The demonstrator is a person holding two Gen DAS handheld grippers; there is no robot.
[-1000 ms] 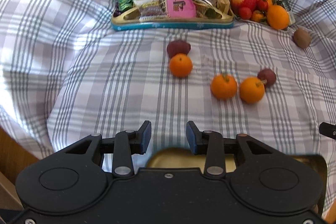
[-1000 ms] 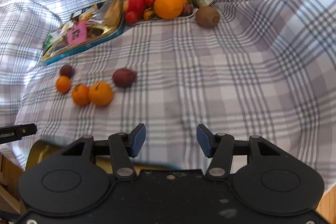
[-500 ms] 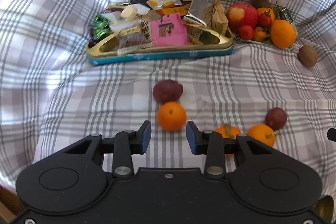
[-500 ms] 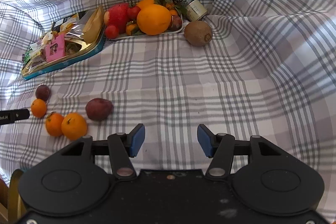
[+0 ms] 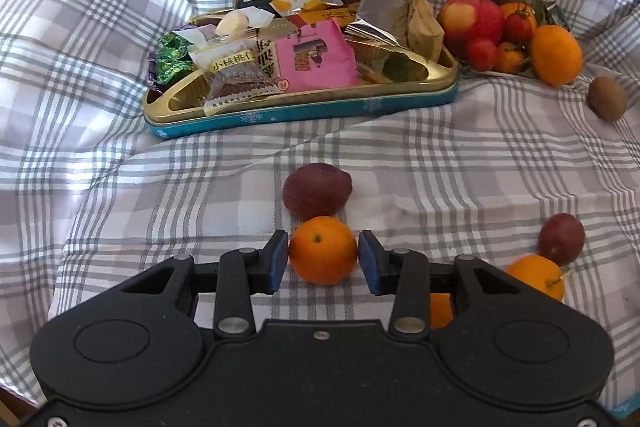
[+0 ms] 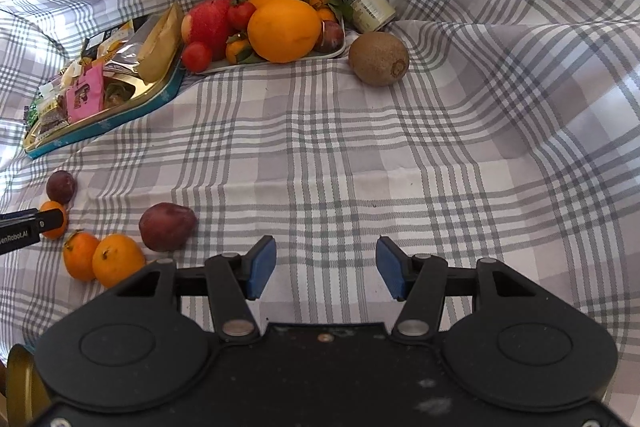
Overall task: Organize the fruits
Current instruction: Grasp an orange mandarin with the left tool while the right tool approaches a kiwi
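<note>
Flanking a small orange (image 5: 322, 250) with spread, just-widened jaws, left gripper (image 5: 323, 261); right gripper (image 6: 326, 269) agape over bare plaid cloth (image 6: 400, 155).

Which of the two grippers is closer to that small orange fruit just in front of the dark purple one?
Left. The left gripper has the small orange between its open fingers. The right gripper hangs over bare checked cloth, well off to the side.

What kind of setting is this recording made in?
Probably a home: a surface draped in a rumpled checked cloth. A gold-and-blue tin tray of wrapped snacks, a plate of fruit and a drink can suggest a household, though no room is visible.
</note>
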